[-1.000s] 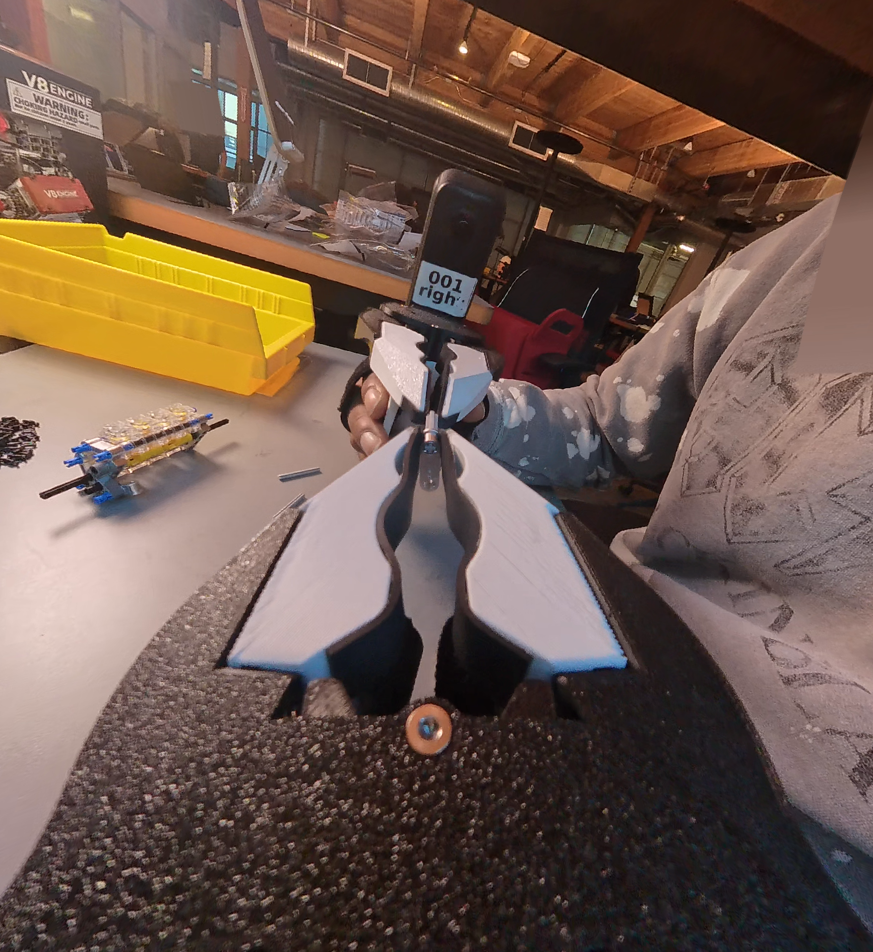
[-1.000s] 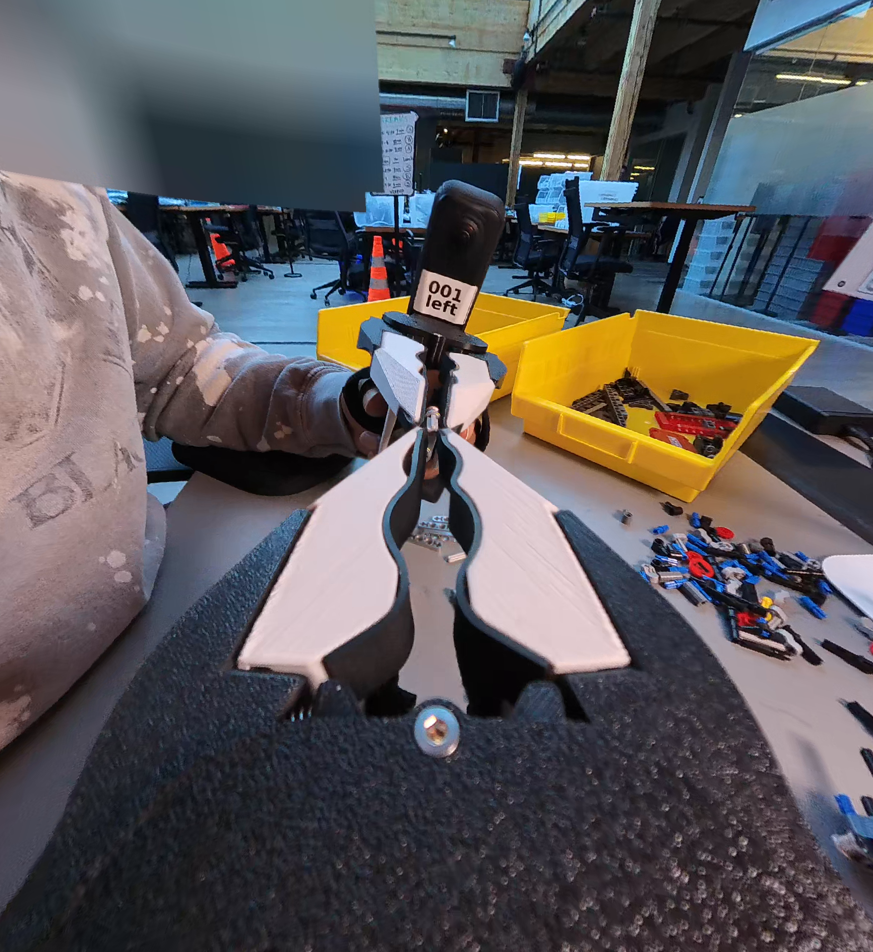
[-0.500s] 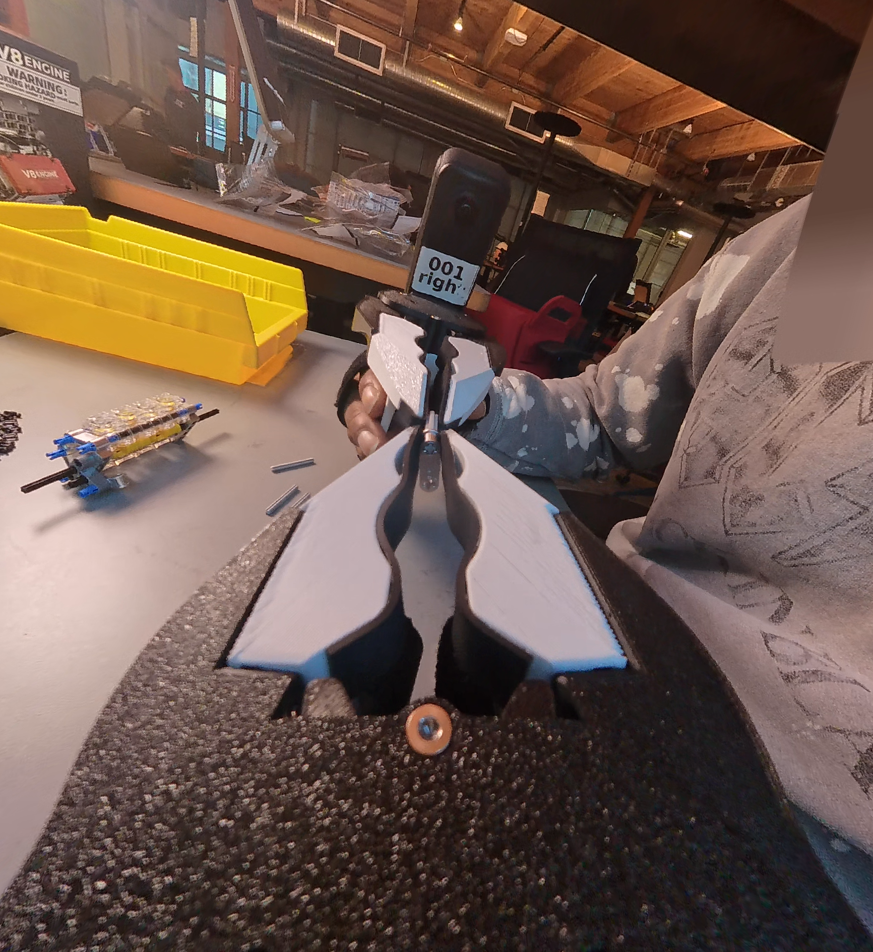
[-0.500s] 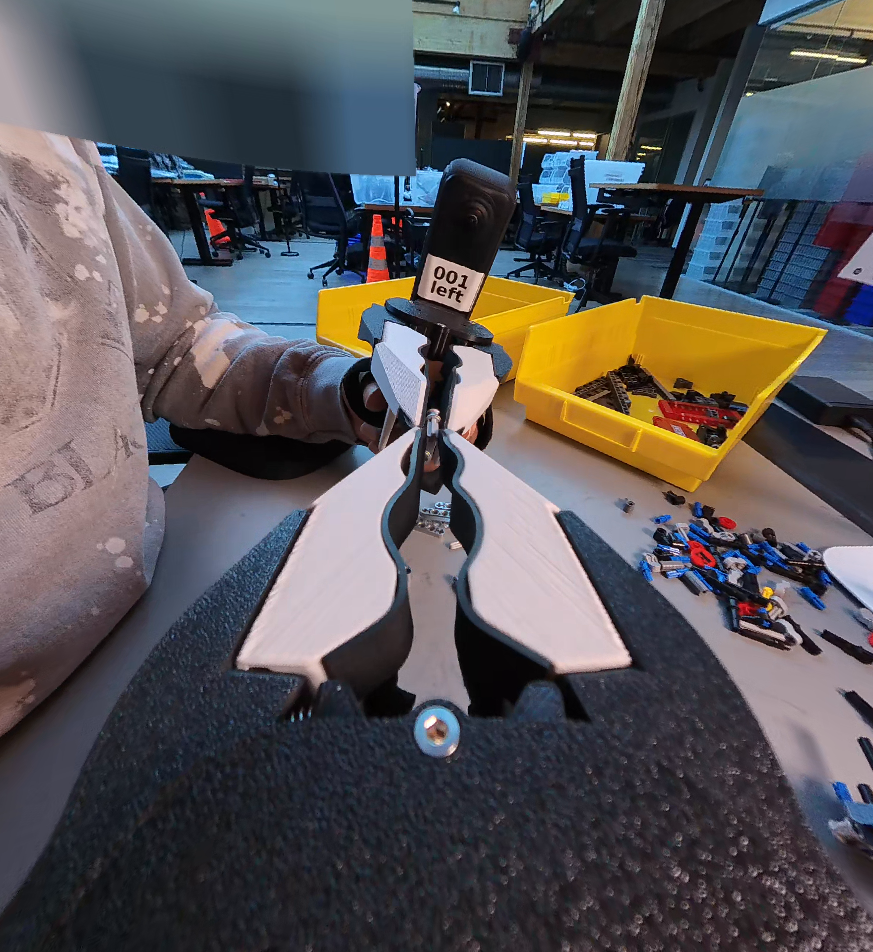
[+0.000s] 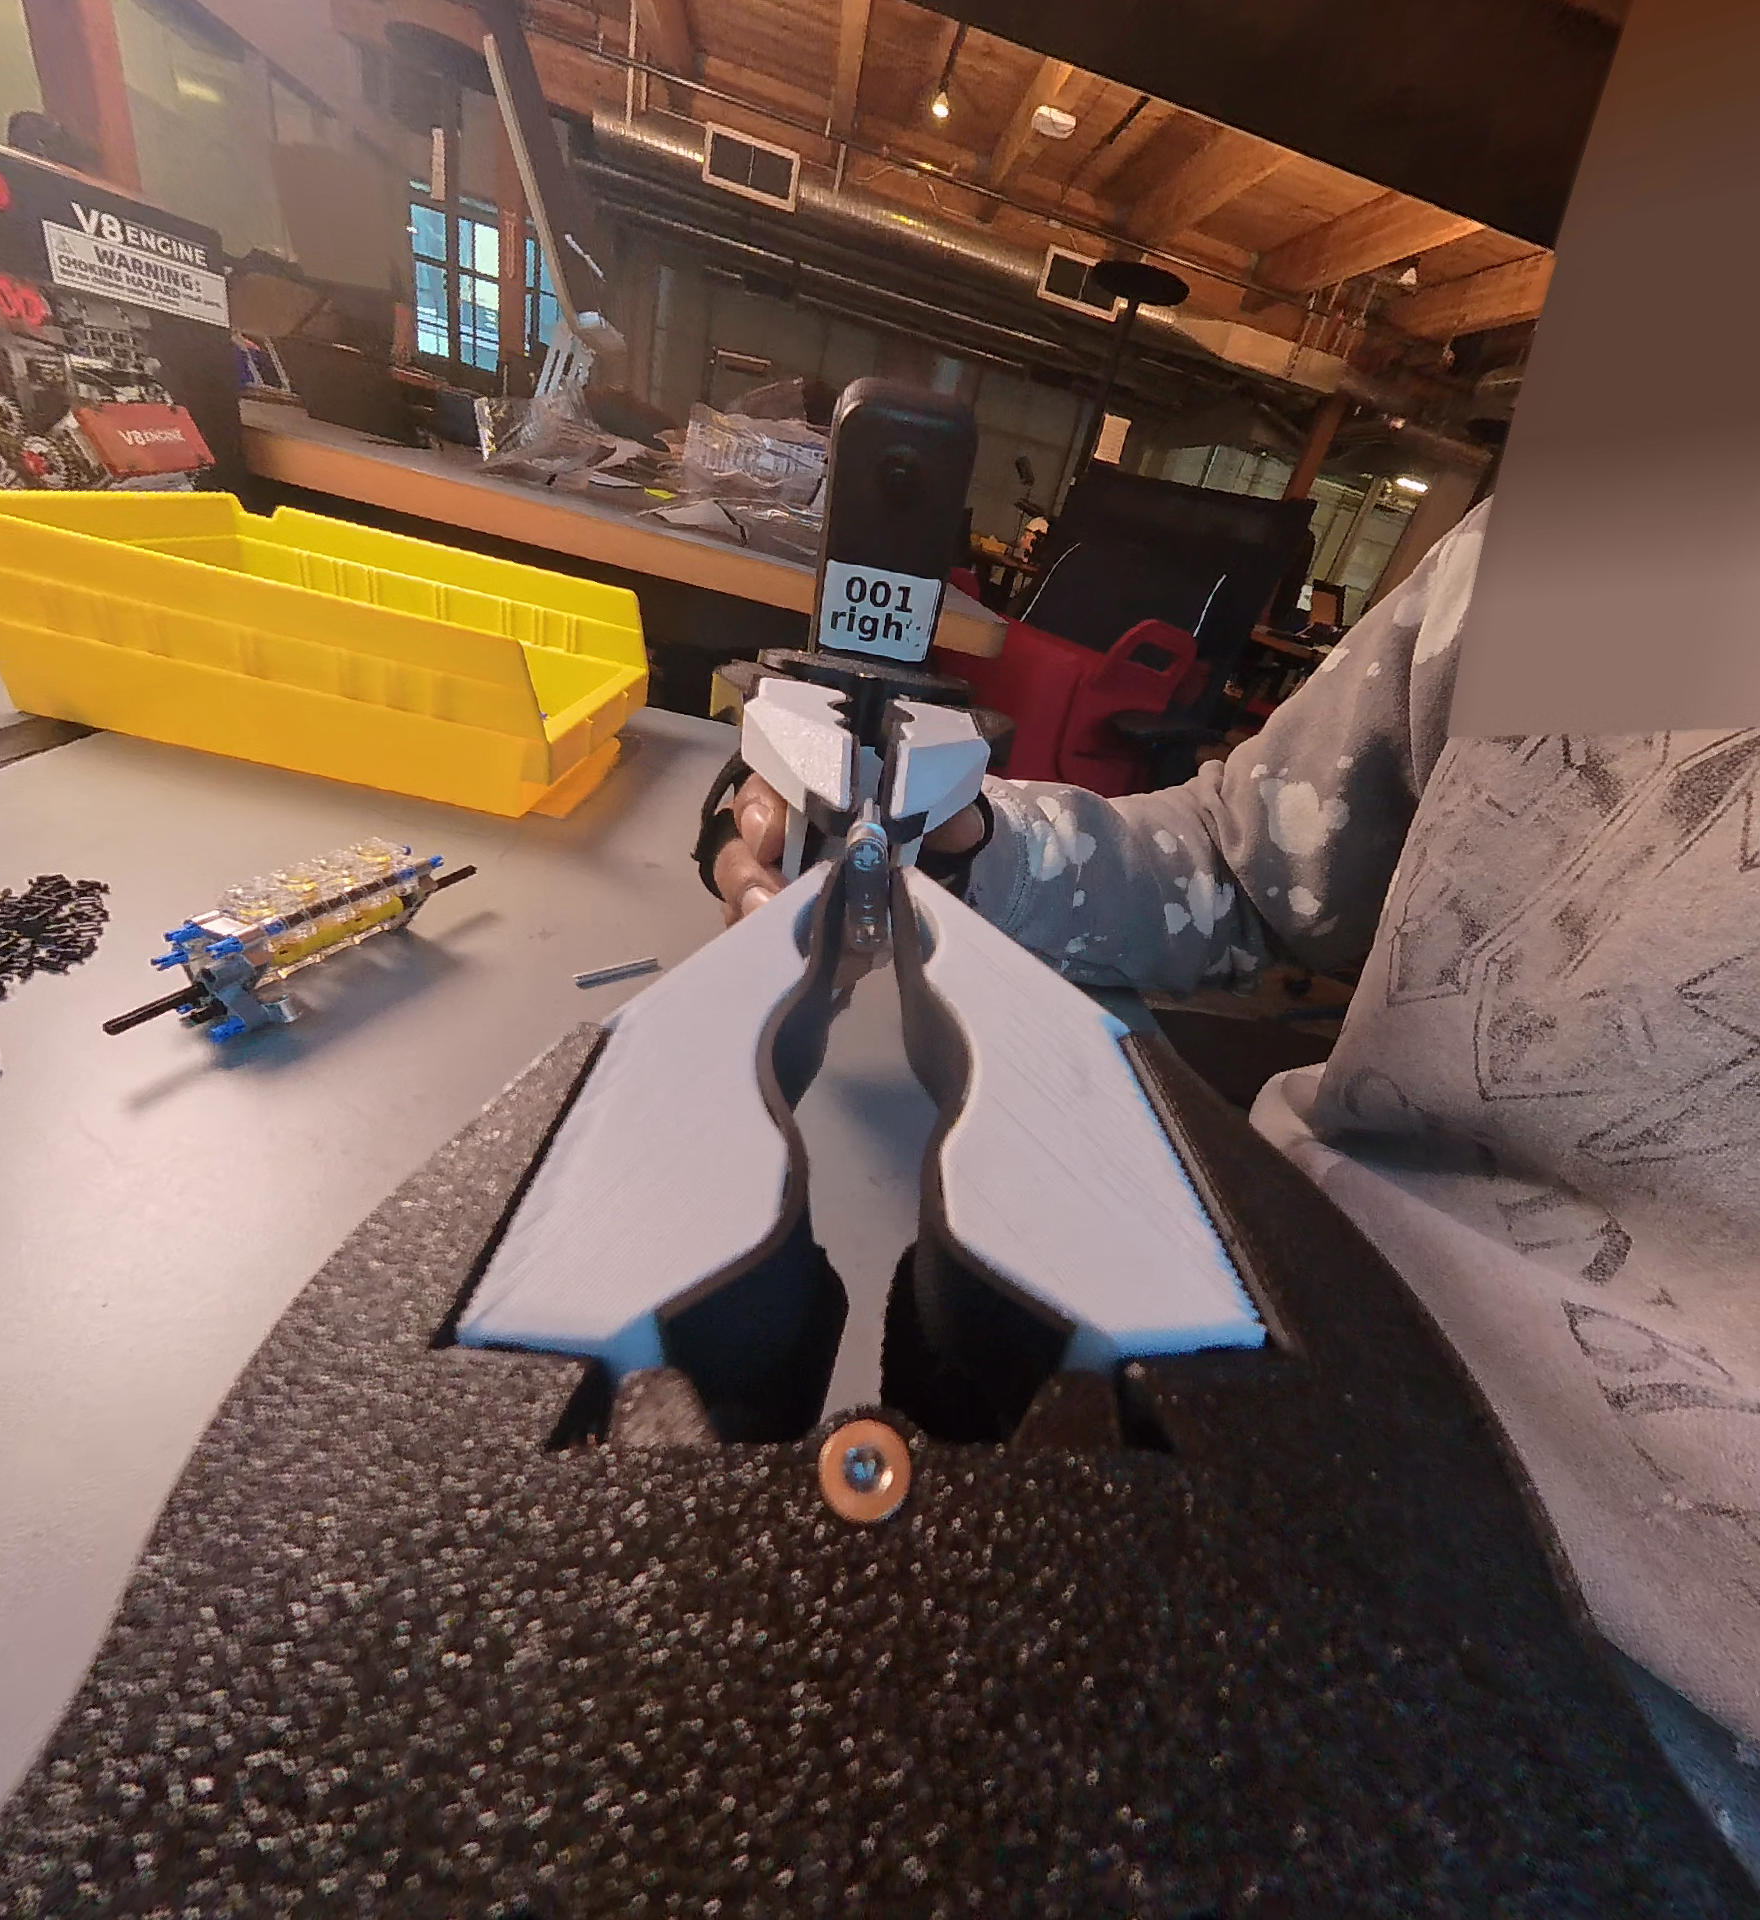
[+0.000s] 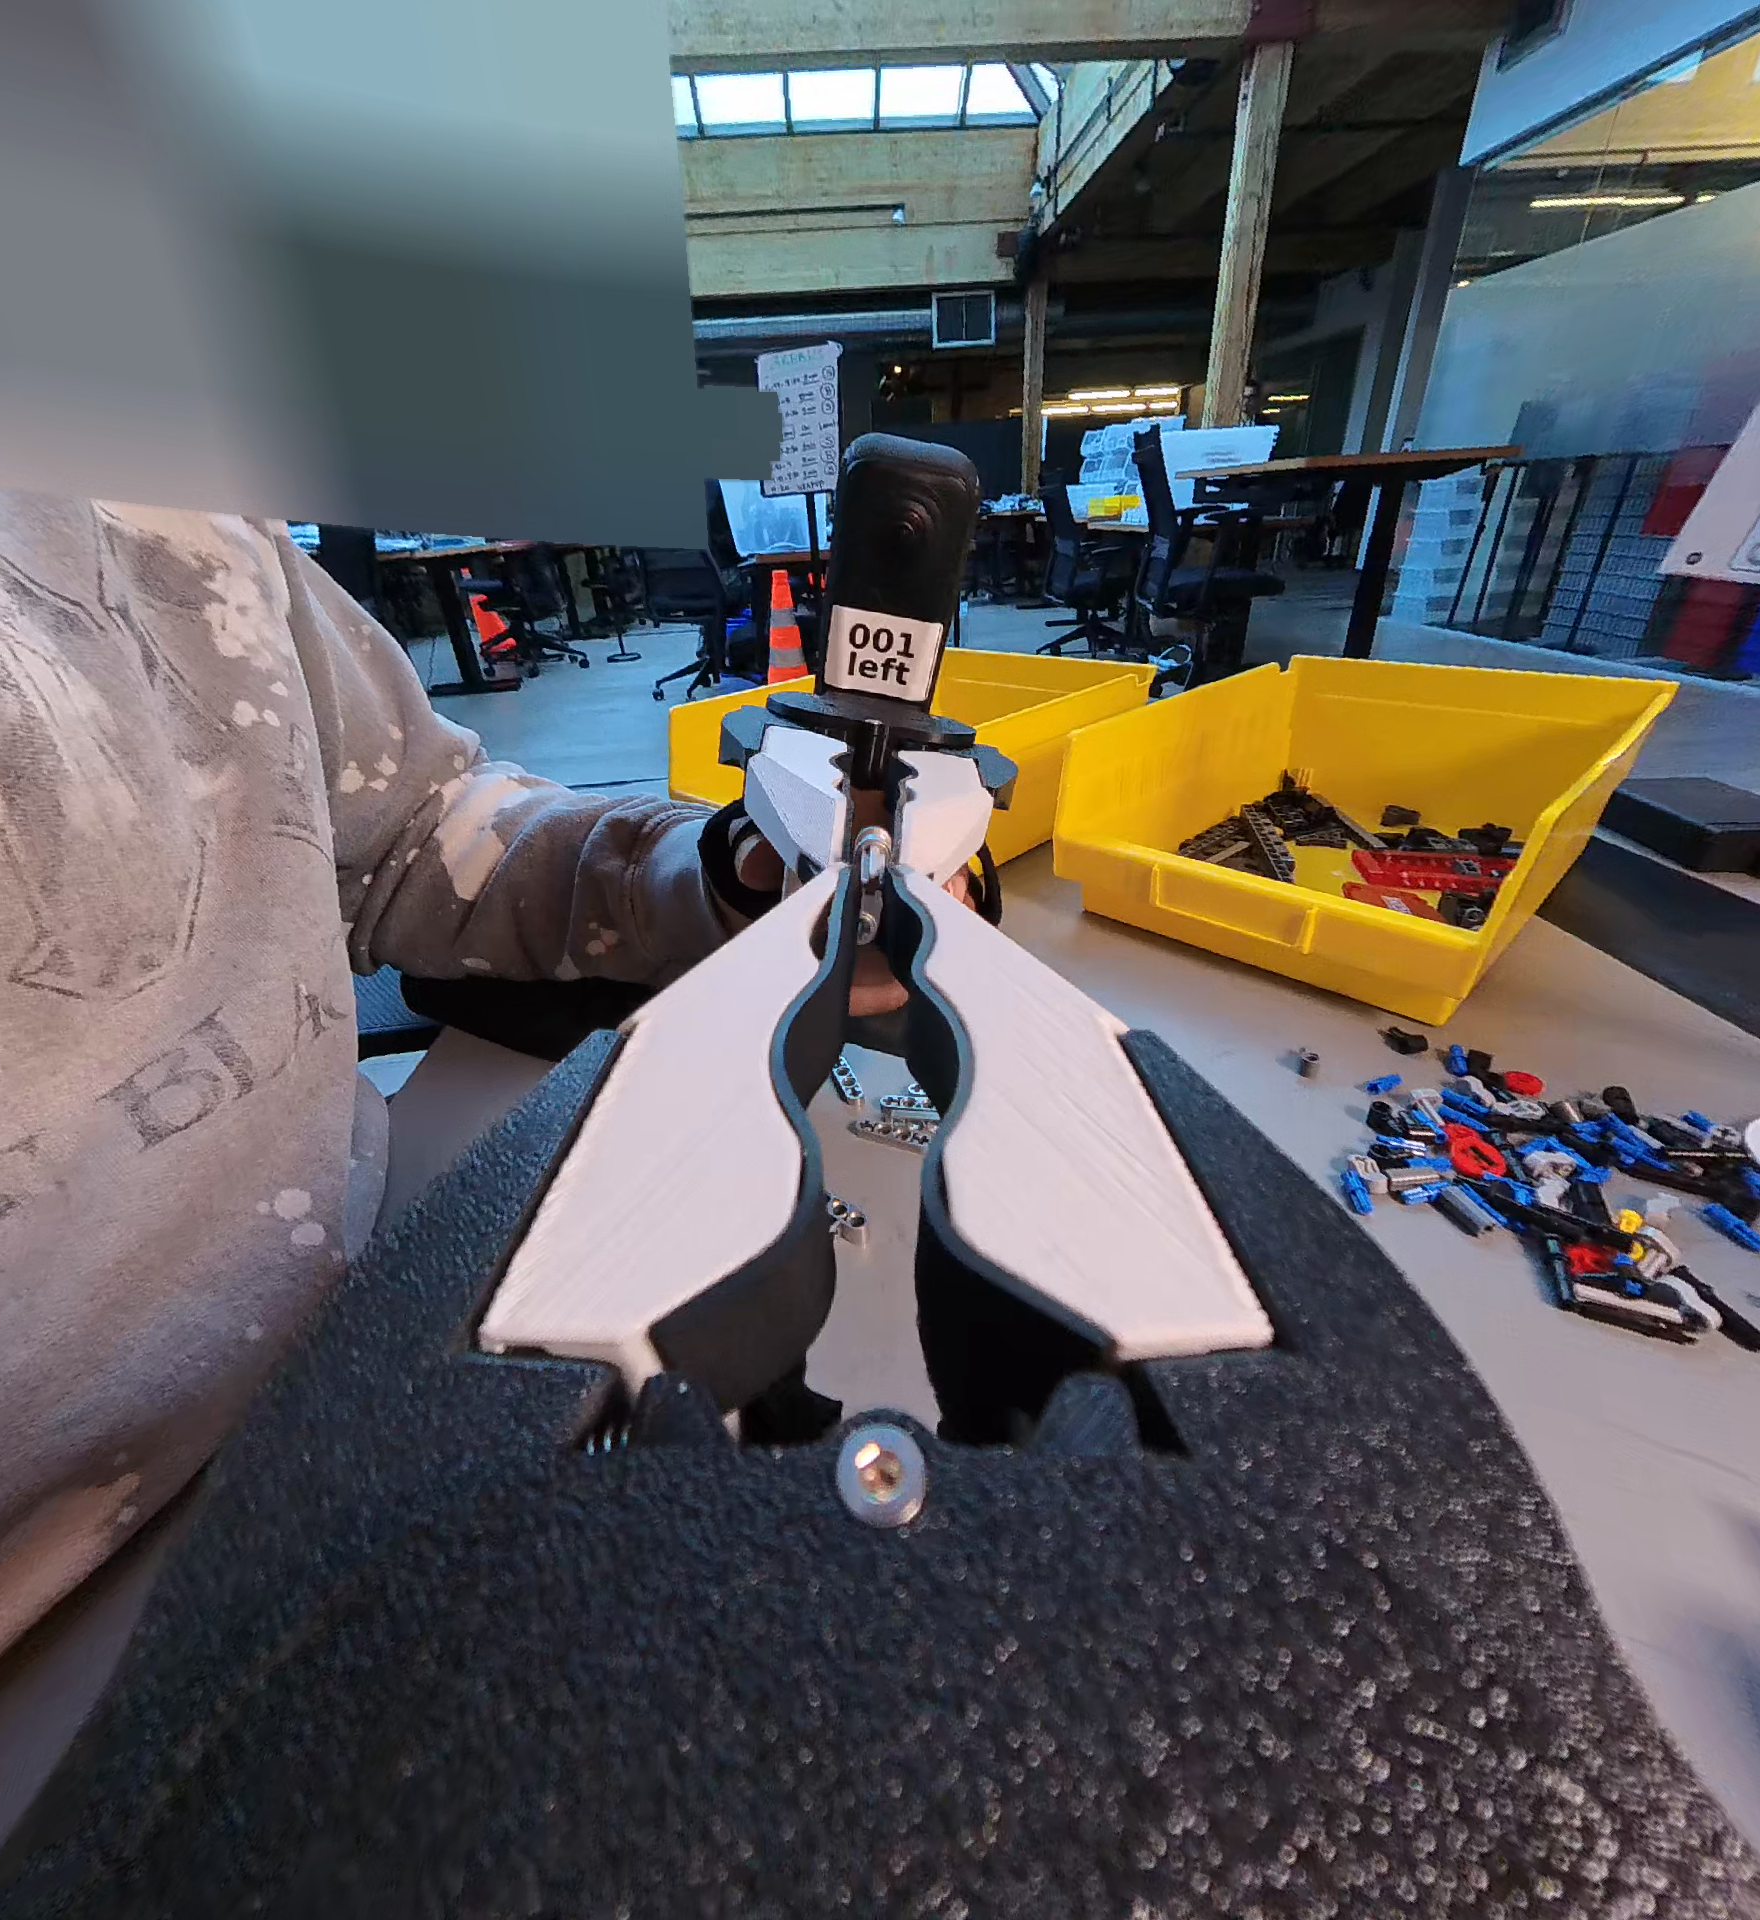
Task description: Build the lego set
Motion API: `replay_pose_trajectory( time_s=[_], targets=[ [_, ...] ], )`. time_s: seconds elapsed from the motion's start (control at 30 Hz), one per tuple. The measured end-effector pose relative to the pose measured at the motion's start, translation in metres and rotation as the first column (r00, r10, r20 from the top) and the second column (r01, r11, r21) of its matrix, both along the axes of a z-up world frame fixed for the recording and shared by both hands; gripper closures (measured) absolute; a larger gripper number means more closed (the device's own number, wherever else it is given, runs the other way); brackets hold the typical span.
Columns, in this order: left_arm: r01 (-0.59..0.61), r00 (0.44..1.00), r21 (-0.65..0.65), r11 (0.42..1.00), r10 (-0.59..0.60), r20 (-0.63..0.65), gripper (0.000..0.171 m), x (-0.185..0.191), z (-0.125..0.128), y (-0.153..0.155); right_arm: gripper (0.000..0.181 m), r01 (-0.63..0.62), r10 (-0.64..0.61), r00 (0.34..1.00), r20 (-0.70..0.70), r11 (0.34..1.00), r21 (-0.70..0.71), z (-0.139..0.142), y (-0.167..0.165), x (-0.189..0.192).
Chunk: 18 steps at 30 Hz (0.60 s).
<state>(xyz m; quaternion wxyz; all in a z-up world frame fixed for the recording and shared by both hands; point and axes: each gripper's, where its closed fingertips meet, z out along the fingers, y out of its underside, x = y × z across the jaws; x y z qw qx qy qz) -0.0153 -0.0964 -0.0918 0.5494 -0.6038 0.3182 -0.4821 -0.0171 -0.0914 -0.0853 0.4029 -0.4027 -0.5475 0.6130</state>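
We see both grippers meeting tip to tip above the grey table (image 5: pixel 232 1195). The left gripper (image 5: pixel 865 914) and the right gripper (image 6: pixel 868 904) are each pinched on the same small grey pin (image 5: pixel 863 894), one from either end. It is slim and pale, with a cross-shaped end facing the left wrist camera.

wrist cameras face to face, close
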Motion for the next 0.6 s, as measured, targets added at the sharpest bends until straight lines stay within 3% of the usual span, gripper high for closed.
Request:
replay_pose_trajectory(
  time_s=[0.13,0.27,0.47,0.6],
  targets=[
    [-0.001,1.0,-0.016,1.0,0.0,-0.028,0.166,0.0,-0.003,0.0,0.179,-0.002,0.002,1.0,0.023,1.0,0.008,-0.003,-0.001,0.0],
    [-0.018,0.987,-0.017,1.0,0.015,-0.162,0.166,0.007,-0.021,0.001,0.18,-0.021,0.017,0.994,0.111,0.999,0.029,-0.016,-0.003,-0.003],
    [-0.052,0.966,-0.007,0.999,0.048,-0.252,0.166,0.008,-0.032,0.005,0.181,-0.037,0.021,0.978,0.206,0.996,0.076,-0.029,-0.004,-0.003],
    [-0.073,0.988,-0.15,0.986,0.051,-0.144,0.166,-0.001,-0.032,0.015,0.181,0.043,-0.069,0.982,0.175,0.988,0.149,-0.029,0.01,-0.001]
  ],
)
